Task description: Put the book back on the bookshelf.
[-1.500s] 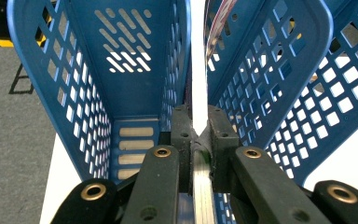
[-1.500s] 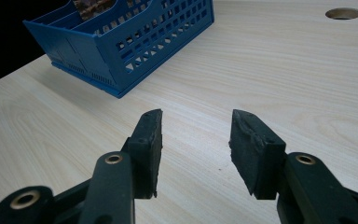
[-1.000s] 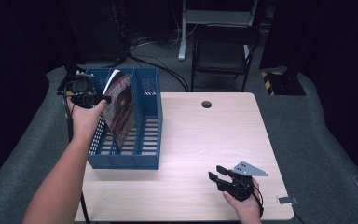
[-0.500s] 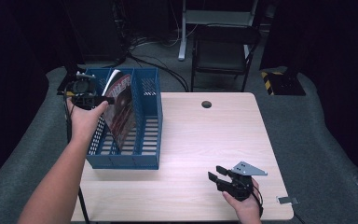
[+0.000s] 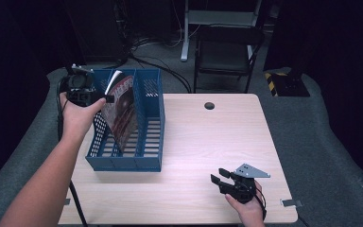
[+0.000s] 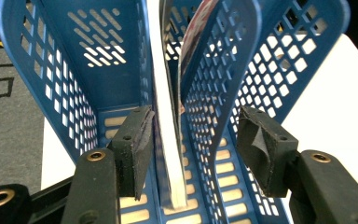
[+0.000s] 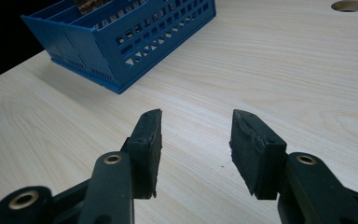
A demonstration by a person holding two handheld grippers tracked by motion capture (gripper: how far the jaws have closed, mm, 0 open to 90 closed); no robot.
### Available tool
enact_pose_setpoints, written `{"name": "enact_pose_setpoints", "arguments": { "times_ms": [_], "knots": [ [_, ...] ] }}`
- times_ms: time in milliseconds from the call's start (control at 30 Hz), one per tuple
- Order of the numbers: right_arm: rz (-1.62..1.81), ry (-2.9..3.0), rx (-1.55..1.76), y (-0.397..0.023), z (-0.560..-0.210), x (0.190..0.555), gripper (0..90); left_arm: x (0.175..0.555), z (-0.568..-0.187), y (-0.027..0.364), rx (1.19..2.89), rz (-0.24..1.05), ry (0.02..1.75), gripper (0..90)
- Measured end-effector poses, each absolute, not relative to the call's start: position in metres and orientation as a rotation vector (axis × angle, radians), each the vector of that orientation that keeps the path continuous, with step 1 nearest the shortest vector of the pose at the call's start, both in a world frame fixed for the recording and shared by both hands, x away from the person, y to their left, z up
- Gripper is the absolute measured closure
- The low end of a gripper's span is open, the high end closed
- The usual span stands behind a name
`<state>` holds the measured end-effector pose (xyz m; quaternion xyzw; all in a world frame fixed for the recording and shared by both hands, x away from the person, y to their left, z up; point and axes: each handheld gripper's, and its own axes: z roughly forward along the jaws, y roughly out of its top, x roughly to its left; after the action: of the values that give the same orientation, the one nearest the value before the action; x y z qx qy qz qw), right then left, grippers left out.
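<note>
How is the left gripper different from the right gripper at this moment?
The left gripper is raised over the blue perforated plastic file rack; the right gripper sits low over the pale wooden table. The left gripper's jaws, which have just been opening, straddle the standing magazine without pressing it; the right gripper's jaws have nothing between them. Both are open.

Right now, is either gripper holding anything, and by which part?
Nothing is held. The left gripper has just opened; its pads stand clear of the magazine standing in the blue file rack. The right gripper is open above the table.
</note>
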<state>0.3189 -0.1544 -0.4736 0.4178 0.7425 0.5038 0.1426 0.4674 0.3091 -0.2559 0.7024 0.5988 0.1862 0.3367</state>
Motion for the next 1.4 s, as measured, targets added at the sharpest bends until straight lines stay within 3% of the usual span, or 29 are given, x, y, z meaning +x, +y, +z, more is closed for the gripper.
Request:
{"name": "enact_pose_setpoints", "arguments": {
  "times_ms": [800, 1400],
  "knots": [
    [1.453, 2.146, 1.225, -0.155, -0.479, 0.322, 52.3, 0.425, -0.227, 0.297, 1.954, 0.403, 1.357, 45.6],
    [1.455, 2.133, 1.237, -0.156, -0.479, 0.32, 52.1, 0.407, -0.243, 0.256, 2.036, 0.35, 1.206, 45.6]
  ]
}}
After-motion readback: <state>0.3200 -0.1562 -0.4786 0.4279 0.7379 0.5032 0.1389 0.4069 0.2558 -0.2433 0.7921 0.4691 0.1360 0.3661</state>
